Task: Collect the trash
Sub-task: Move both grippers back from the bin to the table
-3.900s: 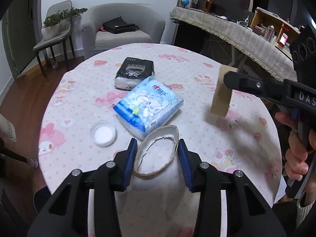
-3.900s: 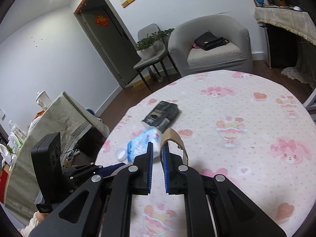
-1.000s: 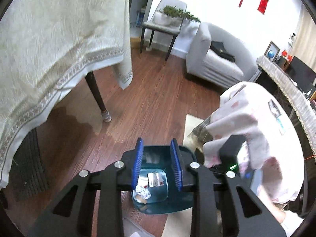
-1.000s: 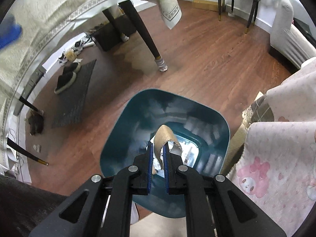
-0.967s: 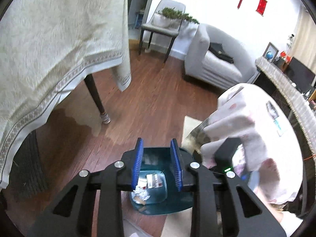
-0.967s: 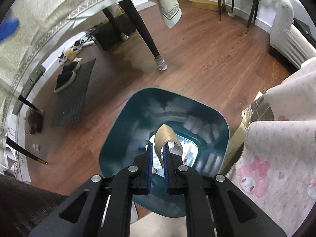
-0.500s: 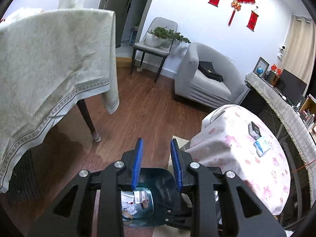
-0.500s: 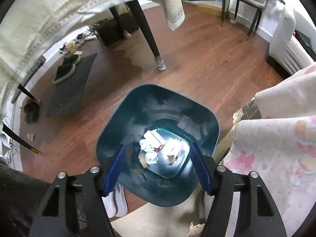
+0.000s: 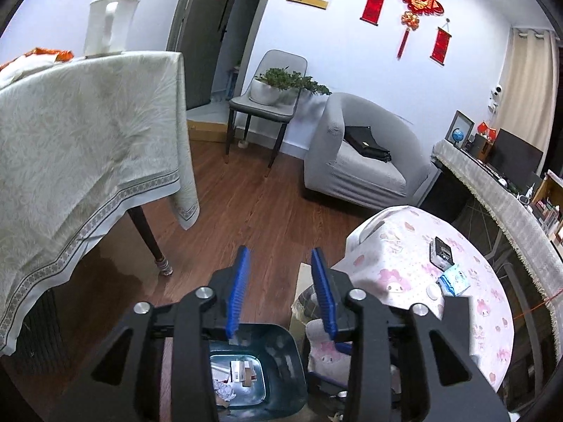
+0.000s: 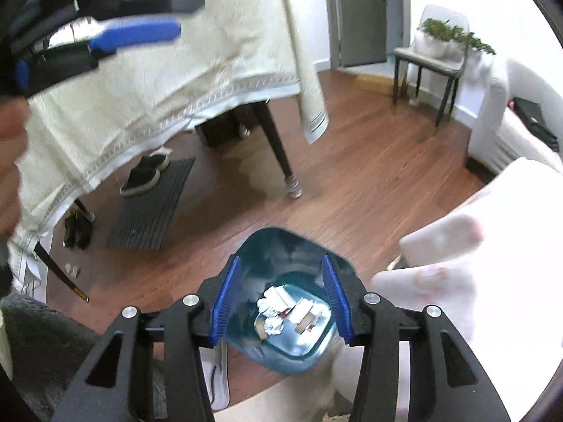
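A teal trash bin stands on the wood floor beside the pink-clothed round table. Crumpled paper and card scraps lie at its bottom. My right gripper is open and empty, above the bin's mouth. My left gripper is open and empty, raised above the bin, and also shows at the upper left of the right wrist view. On the table lie a black packet, a blue tissue pack and a white lid.
A table with a cream cloth stands to the left, one leg near the bin. A grey armchair and a chair with a plant are farther back. Shoes on a dark mat lie under the cream table.
My right gripper opened and dropped the cardboard roll into the bin. Both grippers have risen and tilted up away from the bin; the left one now looks across the room.
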The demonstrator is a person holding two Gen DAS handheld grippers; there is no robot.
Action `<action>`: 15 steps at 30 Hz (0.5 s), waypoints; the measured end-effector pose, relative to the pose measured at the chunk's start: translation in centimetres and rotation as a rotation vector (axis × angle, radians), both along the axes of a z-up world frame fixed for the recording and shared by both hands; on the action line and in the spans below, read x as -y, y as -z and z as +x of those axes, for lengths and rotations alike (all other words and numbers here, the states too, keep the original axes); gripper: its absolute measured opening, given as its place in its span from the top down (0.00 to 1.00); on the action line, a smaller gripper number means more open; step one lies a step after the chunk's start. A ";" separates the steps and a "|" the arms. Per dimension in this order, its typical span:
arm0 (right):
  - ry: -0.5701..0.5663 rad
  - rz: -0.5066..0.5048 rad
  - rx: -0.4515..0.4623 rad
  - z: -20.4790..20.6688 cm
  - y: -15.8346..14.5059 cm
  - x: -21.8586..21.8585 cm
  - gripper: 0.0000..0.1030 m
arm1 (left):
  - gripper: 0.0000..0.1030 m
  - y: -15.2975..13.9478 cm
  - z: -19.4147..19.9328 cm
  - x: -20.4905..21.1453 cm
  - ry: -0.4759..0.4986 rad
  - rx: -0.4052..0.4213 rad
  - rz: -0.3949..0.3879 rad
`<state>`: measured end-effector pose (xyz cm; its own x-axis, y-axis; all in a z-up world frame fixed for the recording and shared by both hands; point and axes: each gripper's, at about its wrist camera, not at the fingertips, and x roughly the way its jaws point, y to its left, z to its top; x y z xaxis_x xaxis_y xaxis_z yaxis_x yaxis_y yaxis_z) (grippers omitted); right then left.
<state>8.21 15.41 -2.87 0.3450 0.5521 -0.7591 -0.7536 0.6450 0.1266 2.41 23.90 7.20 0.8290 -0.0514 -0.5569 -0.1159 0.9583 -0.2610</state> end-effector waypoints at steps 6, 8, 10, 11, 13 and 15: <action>0.070 0.028 0.035 1.3 -2.2 4.1 0.53 | 0.55 0.0 1.4 2.9 0.045 0.009 0.011; 0.100 0.031 0.043 1.6 -2.6 5.4 0.53 | 0.53 0.2 2.0 3.9 0.059 0.009 0.013; 0.133 0.039 0.047 2.2 -3.0 7.2 0.53 | 0.52 0.4 2.8 5.1 0.080 0.003 0.010; 0.151 0.039 0.056 2.5 -3.4 8.2 0.53 | 0.51 0.6 3.1 5.7 0.091 0.001 0.013; 0.179 0.036 0.072 2.8 -3.8 9.6 0.53 | 0.50 1.0 3.6 6.9 0.117 -0.008 0.027; 0.207 0.035 0.084 3.1 -4.2 11.3 0.53 | 0.49 1.4 4.3 8.5 0.145 -0.017 0.040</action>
